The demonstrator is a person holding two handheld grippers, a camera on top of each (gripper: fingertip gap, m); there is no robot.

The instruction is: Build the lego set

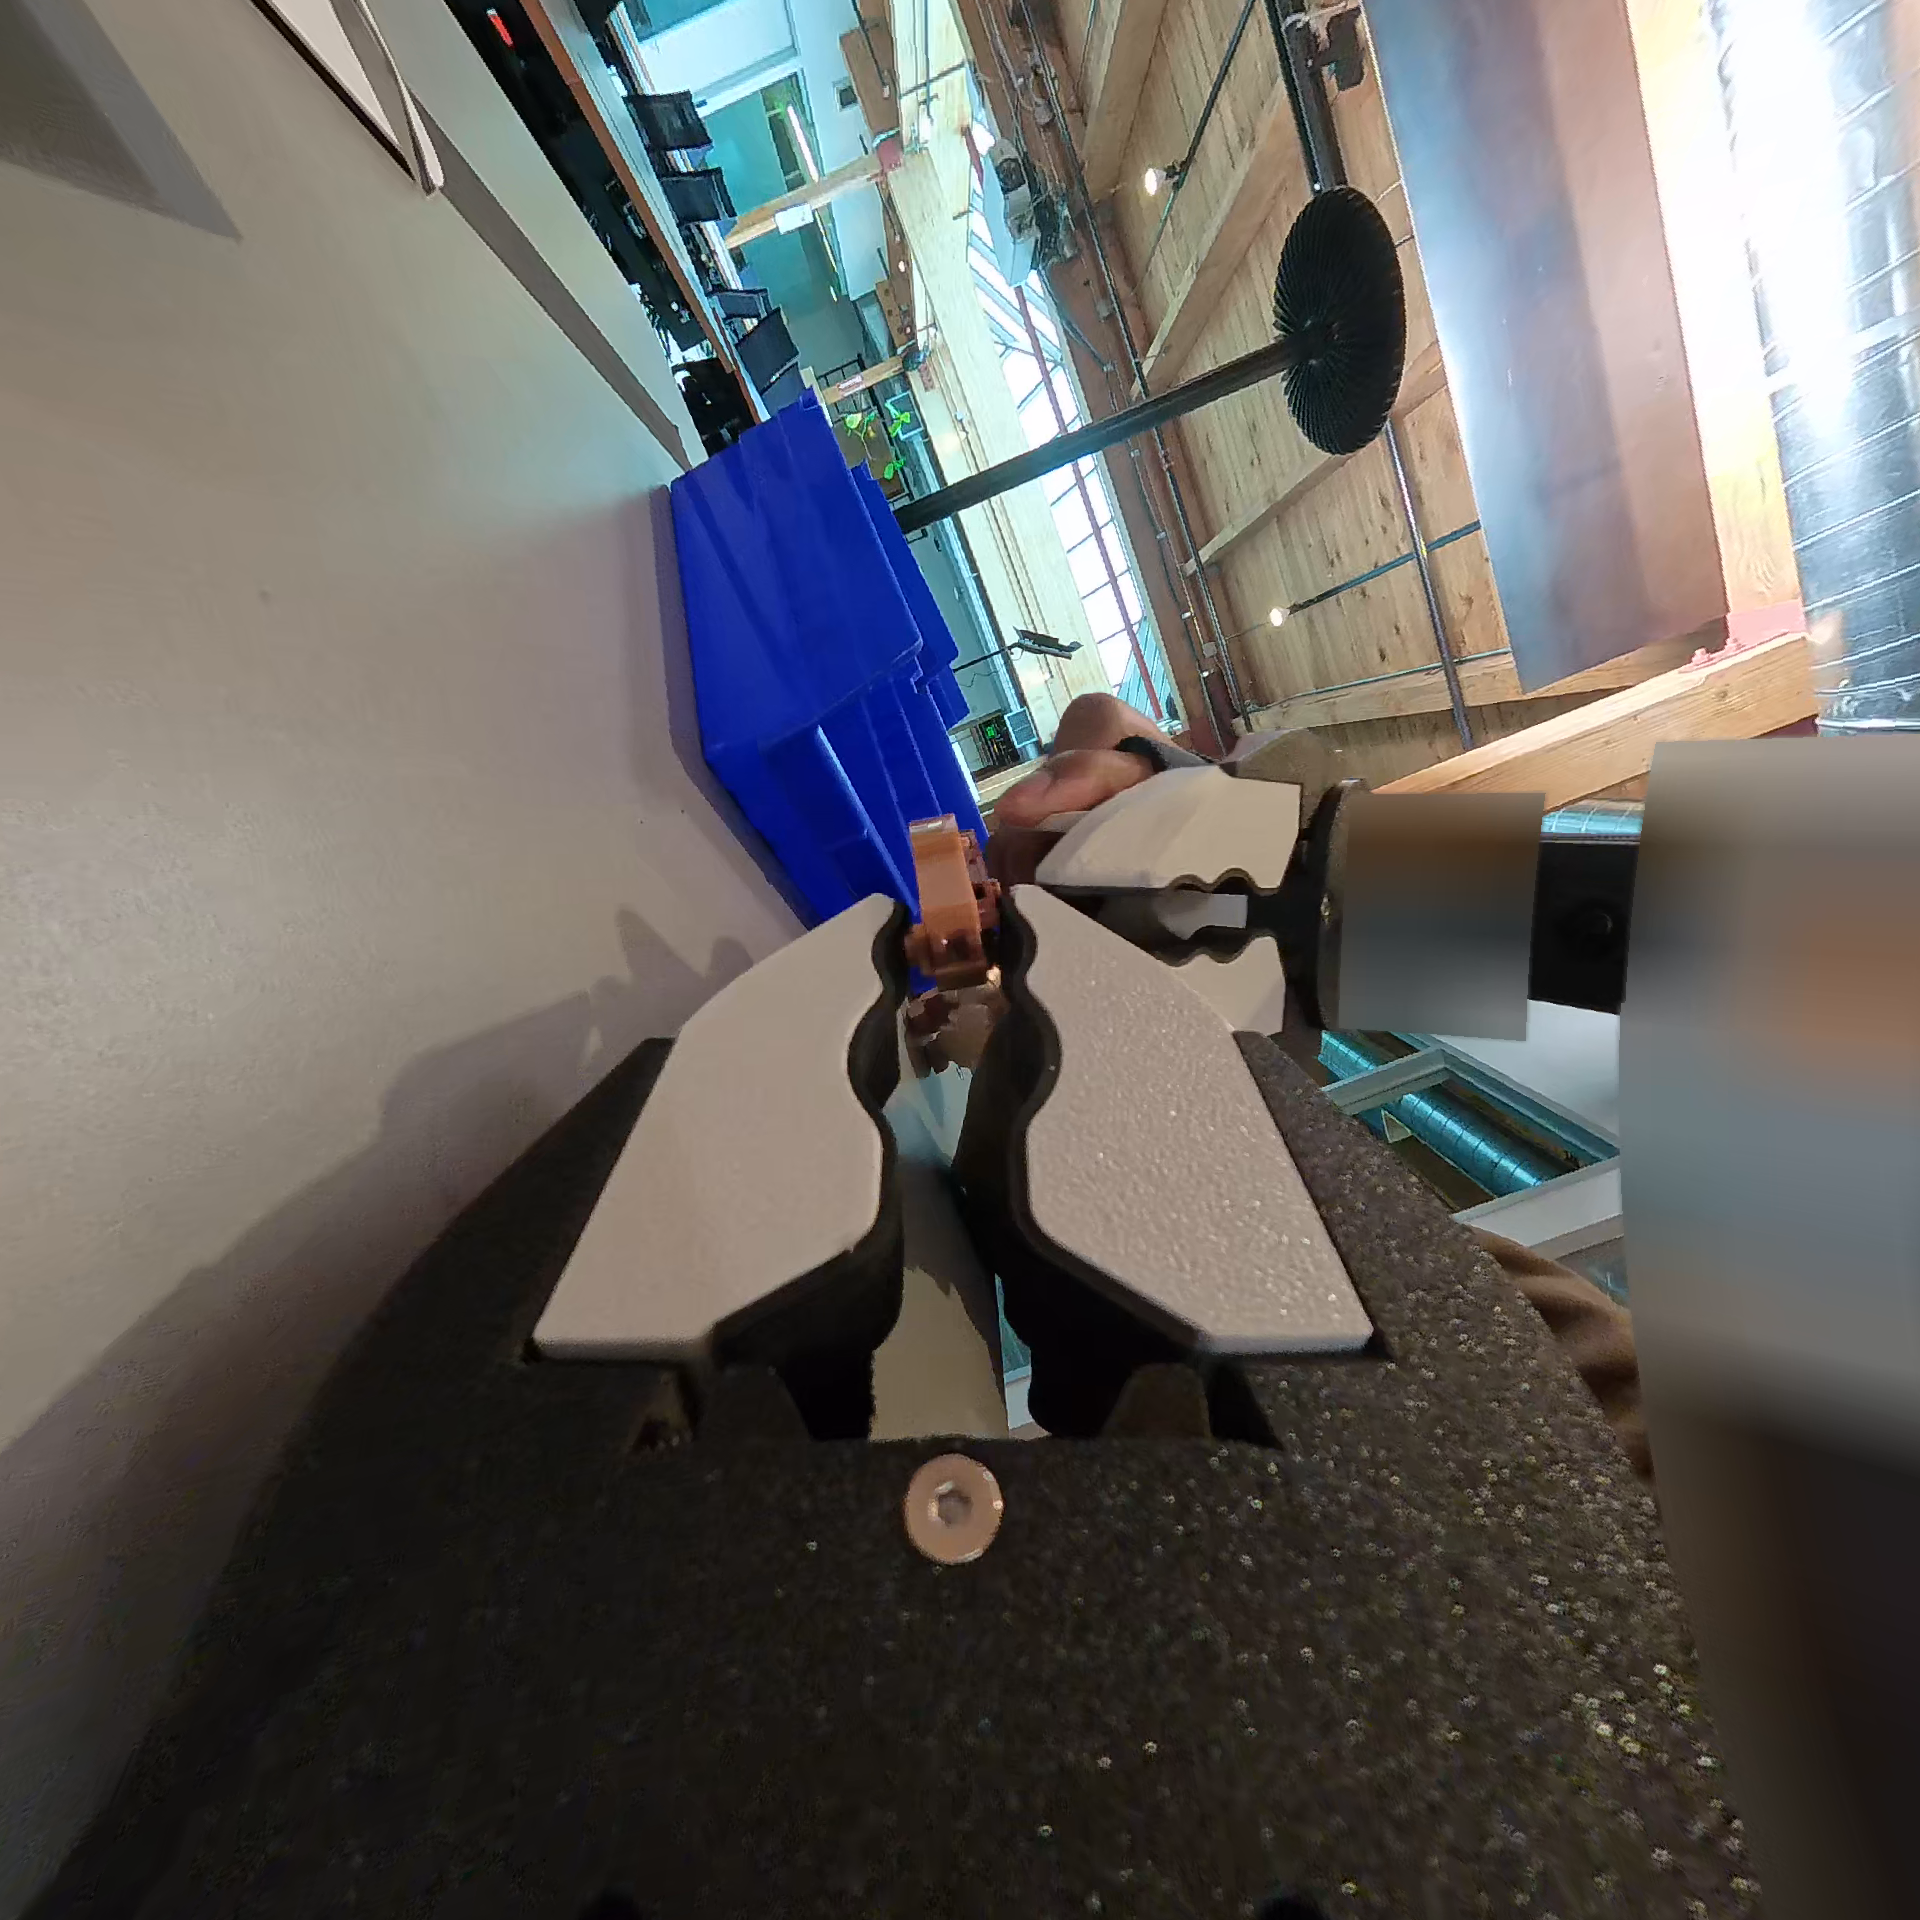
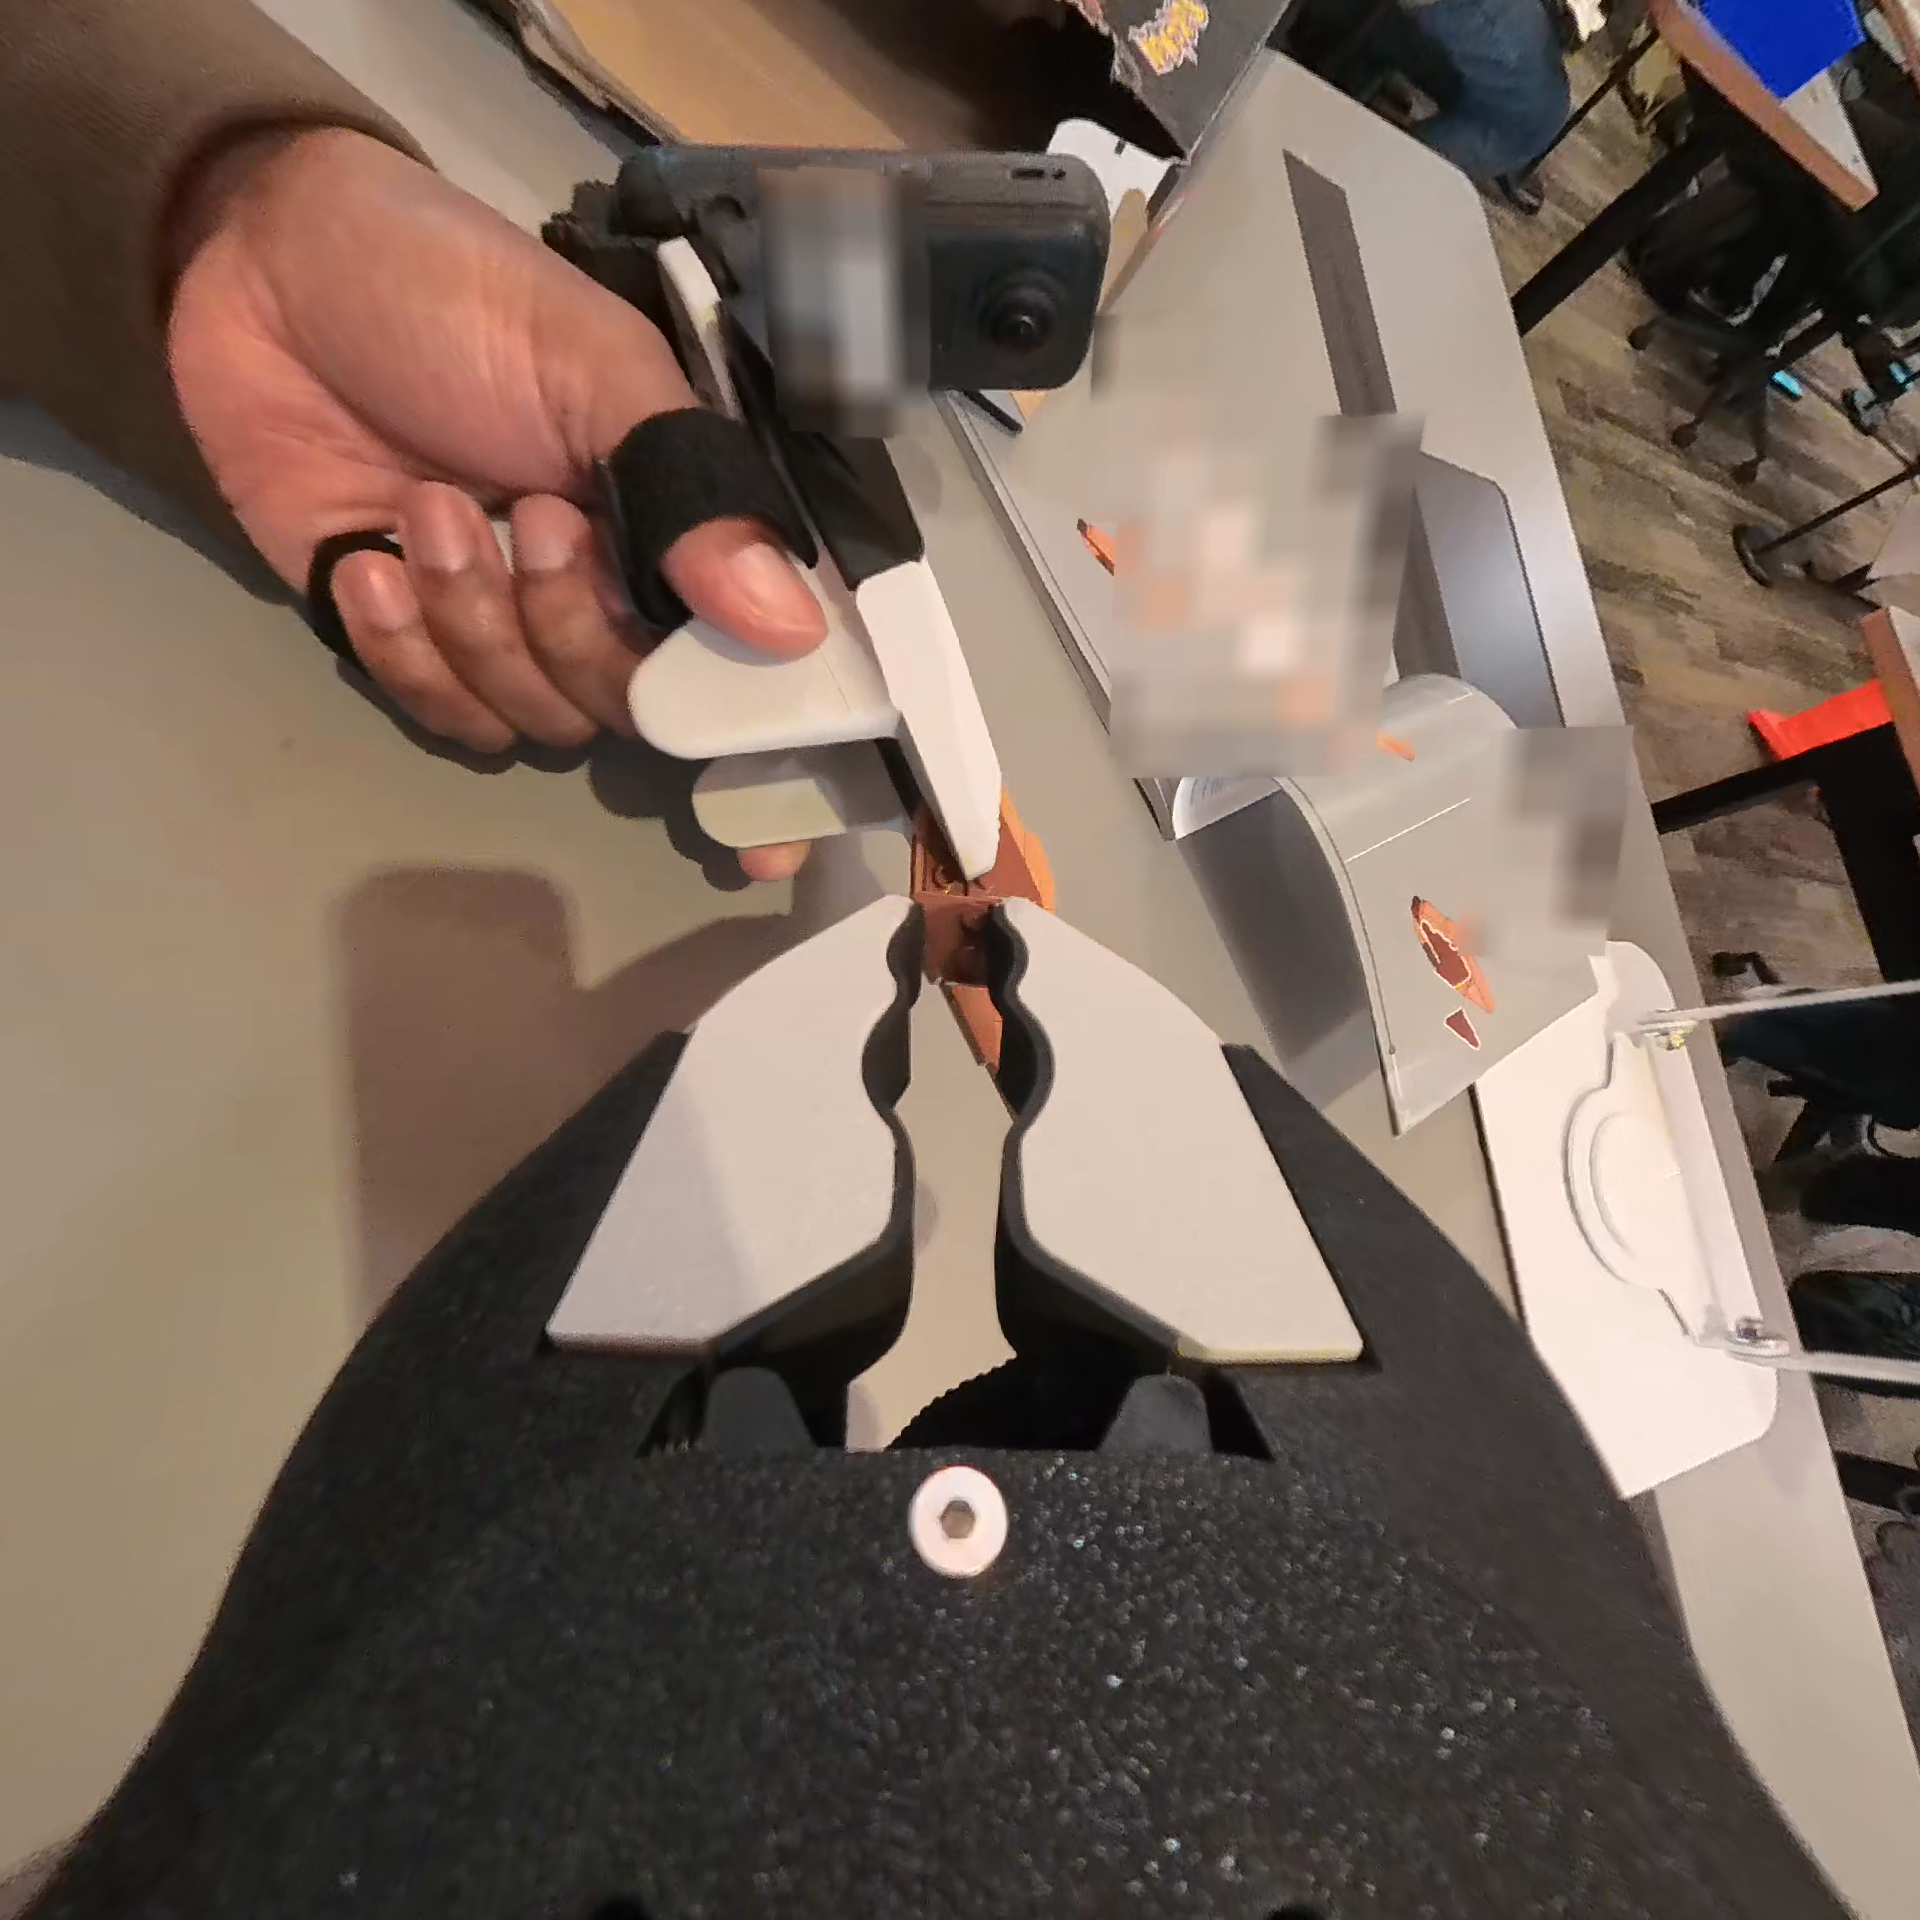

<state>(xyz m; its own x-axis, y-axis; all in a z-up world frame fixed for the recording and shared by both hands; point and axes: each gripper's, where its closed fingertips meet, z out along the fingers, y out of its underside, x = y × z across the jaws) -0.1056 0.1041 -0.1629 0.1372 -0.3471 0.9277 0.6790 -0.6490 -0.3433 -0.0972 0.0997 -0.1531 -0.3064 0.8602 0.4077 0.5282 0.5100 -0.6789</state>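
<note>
Orange-and-brown lego assembly (image 1: 951,925) is showing between pale grey gripper fingers (image 1: 758,1101) on a speckled black body, with bright blue bins (image 1: 800,623) sitting on a grey table (image 2: 208,1039) beside a white tray (image 2: 1621,1247).

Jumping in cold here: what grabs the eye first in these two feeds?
Both grippers meet at one small brown lego assembly: the right gripper has its jaws shut on it, and the left gripper pinches it too, held off the grey table. In the right wrist view the person's left hand, finger-strapped, fills the upper left. A blue bin lies on the table behind the bricks in the left view.
</note>
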